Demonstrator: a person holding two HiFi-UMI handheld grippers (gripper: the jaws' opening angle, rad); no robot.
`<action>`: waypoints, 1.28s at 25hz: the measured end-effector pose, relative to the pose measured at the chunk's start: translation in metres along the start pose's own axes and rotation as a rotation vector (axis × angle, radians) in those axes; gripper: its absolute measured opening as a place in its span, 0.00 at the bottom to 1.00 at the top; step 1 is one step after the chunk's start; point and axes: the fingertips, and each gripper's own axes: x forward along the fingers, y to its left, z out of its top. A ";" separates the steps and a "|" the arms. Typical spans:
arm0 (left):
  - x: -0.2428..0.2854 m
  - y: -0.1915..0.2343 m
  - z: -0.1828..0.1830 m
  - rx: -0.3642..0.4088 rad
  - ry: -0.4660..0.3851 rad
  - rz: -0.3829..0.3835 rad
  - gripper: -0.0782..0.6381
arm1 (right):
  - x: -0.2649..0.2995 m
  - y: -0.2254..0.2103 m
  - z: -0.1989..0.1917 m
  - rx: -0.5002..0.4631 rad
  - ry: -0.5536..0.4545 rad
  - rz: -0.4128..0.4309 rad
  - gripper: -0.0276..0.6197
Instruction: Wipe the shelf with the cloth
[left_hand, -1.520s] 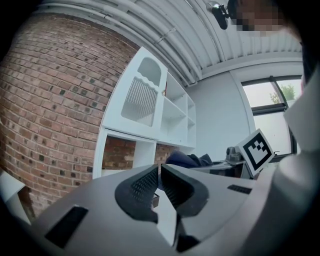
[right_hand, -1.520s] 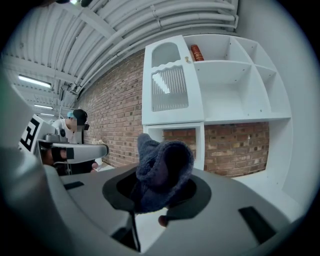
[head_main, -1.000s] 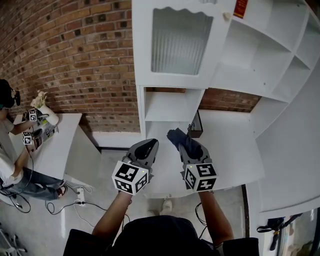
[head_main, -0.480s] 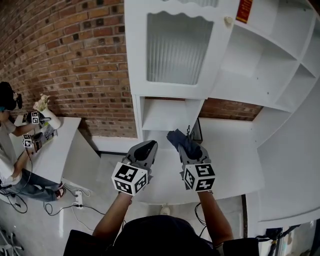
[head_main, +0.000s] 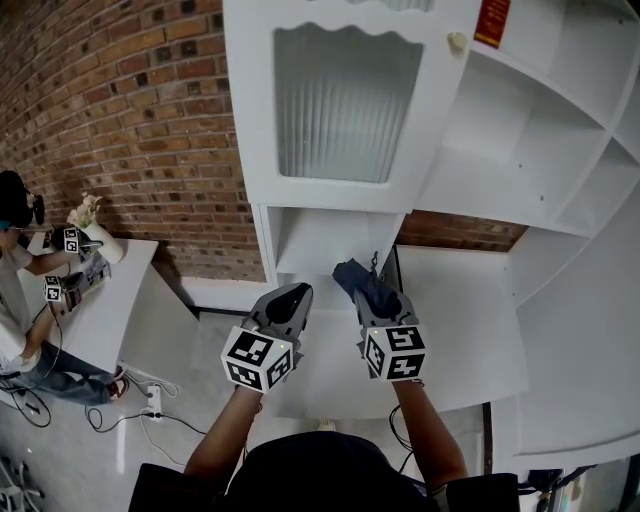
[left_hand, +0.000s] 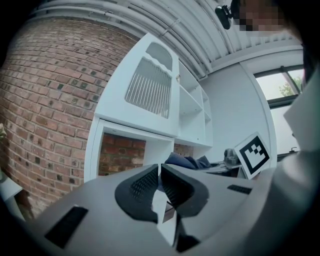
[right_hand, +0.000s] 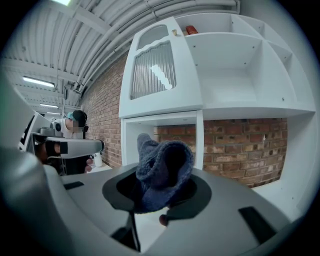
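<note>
A dark blue cloth (head_main: 358, 280) (right_hand: 162, 167) is bunched between the jaws of my right gripper (head_main: 370, 291), which is shut on it and held in front of the white shelf unit (head_main: 330, 236). Its low open compartment (right_hand: 162, 132) faces the right gripper view, just beyond the cloth. My left gripper (head_main: 289, 301) (left_hand: 159, 176) hovers to the left of the right one, jaws shut with nothing between them. The cloth (left_hand: 187, 161) shows past its tips in the left gripper view.
A white counter (head_main: 455, 310) runs under the shelves against a brick wall (head_main: 130, 130). Above hangs a ribbed-glass cabinet door (head_main: 340, 100); open shelves (head_main: 510, 130) are at right. A small dark object (head_main: 392, 262) stands on the counter. At far left a person (head_main: 20, 260) works at a white table (head_main: 100, 300).
The view has shifted so the shelf unit sits lower and closer. Both grippers keep nearly the same pose, the right one still holding the cloth.
</note>
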 end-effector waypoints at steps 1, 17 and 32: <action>0.003 0.002 0.000 0.000 0.001 0.005 0.15 | 0.003 -0.003 0.000 -0.001 0.003 0.001 0.25; 0.028 0.030 -0.010 -0.008 0.028 0.062 0.15 | 0.065 -0.043 -0.041 0.021 0.120 -0.029 0.25; 0.039 0.035 -0.026 -0.042 0.053 0.066 0.15 | 0.097 -0.071 -0.082 0.008 0.201 -0.100 0.25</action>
